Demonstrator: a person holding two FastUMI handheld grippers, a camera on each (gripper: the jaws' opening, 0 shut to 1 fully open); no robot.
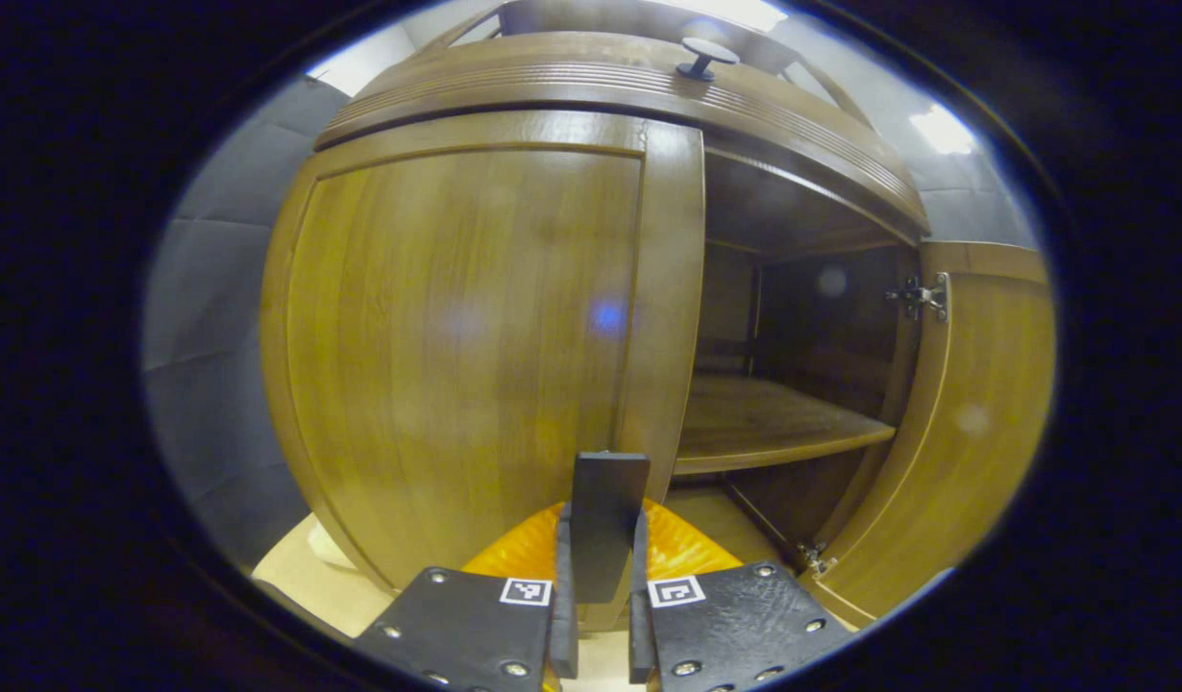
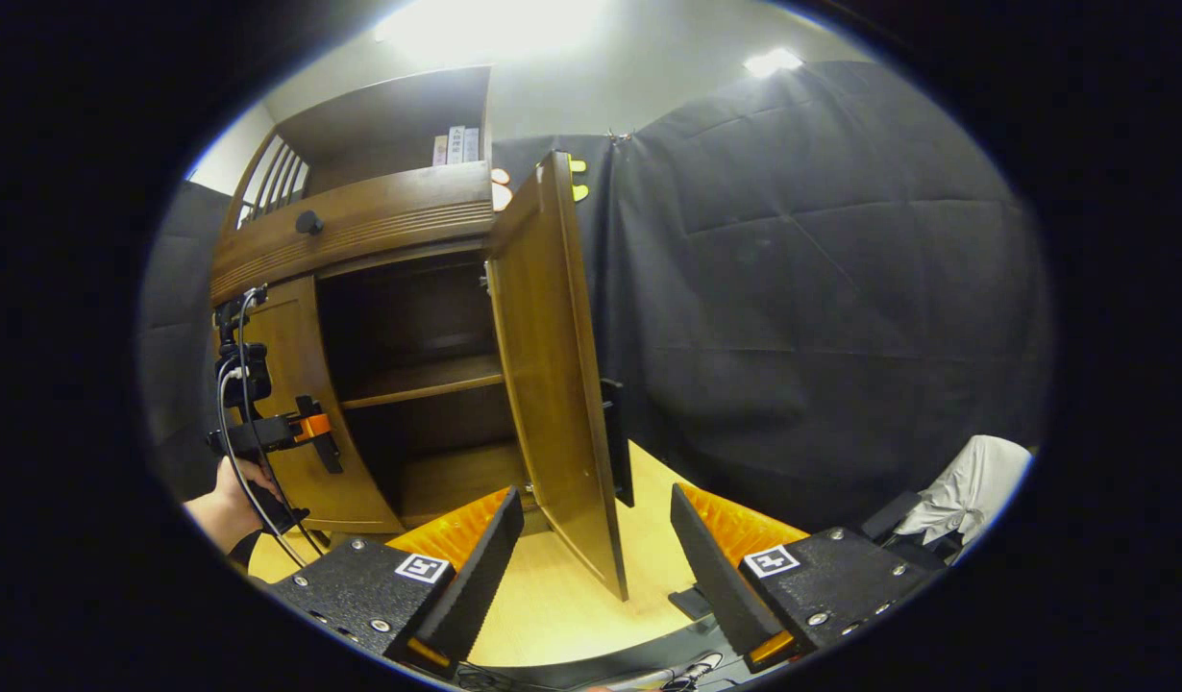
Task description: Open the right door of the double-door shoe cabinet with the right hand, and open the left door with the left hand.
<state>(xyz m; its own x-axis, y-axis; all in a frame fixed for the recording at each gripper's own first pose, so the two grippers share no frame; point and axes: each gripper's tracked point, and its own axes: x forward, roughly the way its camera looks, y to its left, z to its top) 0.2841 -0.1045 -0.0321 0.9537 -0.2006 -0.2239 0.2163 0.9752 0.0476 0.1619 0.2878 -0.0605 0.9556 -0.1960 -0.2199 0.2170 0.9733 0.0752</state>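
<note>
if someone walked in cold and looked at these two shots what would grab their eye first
The brown wooden shoe cabinet dominates: its right door stands swung wide open, baring the dark interior and a wooden shelf, while the left door is closed. In the left gripper view the left gripper is shut on that door's flat black handle. In the right gripper view the right gripper hangs open, straddling the open door's lower edge without touching it.
</note>
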